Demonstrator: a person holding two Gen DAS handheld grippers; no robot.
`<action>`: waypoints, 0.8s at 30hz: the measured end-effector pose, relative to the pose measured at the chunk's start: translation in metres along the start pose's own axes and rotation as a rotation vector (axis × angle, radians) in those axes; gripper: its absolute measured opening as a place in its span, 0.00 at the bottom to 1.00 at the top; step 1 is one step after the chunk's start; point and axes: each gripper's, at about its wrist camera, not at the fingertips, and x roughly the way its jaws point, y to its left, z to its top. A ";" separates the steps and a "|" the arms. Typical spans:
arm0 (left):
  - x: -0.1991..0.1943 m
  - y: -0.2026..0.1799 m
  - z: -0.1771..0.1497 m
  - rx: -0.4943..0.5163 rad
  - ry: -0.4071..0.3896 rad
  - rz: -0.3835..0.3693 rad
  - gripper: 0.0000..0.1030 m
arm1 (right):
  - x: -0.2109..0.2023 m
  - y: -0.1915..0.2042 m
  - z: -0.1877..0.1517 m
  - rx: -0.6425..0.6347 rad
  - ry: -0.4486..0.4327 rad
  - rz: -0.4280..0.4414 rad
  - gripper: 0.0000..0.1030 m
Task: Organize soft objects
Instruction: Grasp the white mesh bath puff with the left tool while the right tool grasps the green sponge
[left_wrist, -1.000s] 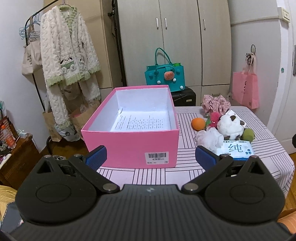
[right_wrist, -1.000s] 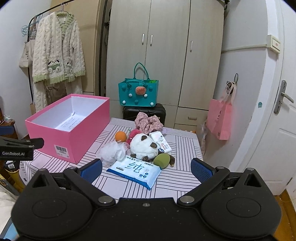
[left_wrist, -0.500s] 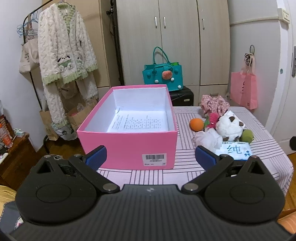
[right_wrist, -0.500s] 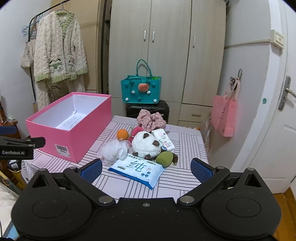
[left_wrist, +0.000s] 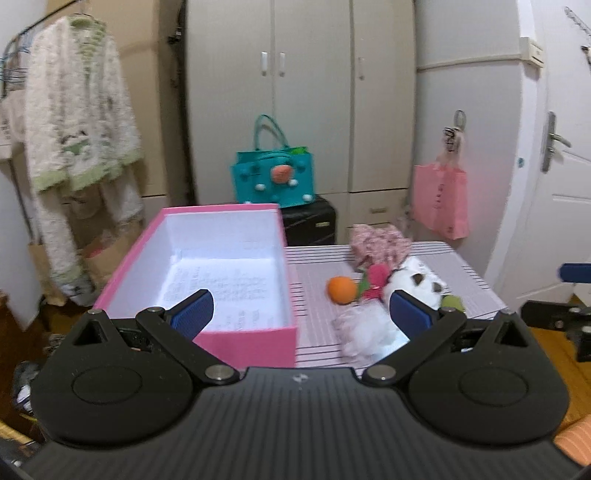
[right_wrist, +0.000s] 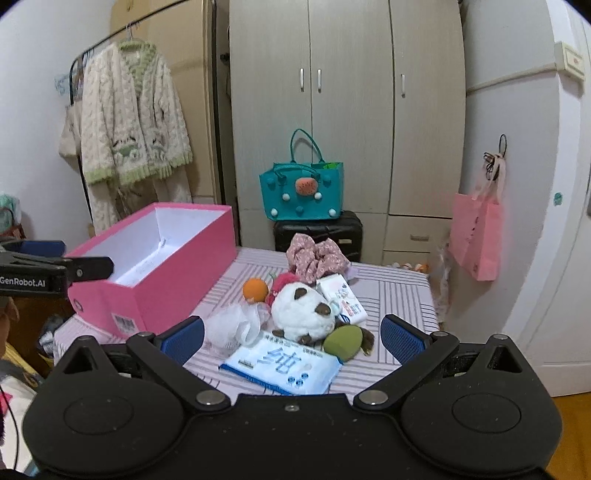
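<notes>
Tools first: our left tool (left_wrist: 300, 311) and right tool (right_wrist: 291, 335) both gape wide and carry nothing. Compared with a moment ago, the left view has swung up over the pink box (left_wrist: 255, 341), which now fills lower centre, so we judge sorting is about to begin. On the striped worktop (right_wrist: 399, 291), right of centre, lie wipes pack (right_wrist: 280, 363), mesh puff (right_wrist: 231, 328), plush panda (right_wrist: 303, 314), orange ball (right_wrist: 255, 289), then the floral scrunchie (right_wrist: 314, 254).
</notes>
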 end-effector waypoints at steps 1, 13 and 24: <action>0.005 -0.003 0.002 0.005 0.003 -0.014 1.00 | 0.003 -0.004 0.000 0.010 -0.007 0.009 1.00; 0.068 -0.050 0.013 0.090 0.054 -0.159 0.96 | 0.059 -0.062 -0.009 0.083 0.005 0.081 1.00; 0.125 -0.072 -0.007 0.131 0.211 -0.174 0.72 | 0.116 -0.081 -0.020 0.060 0.102 0.078 0.91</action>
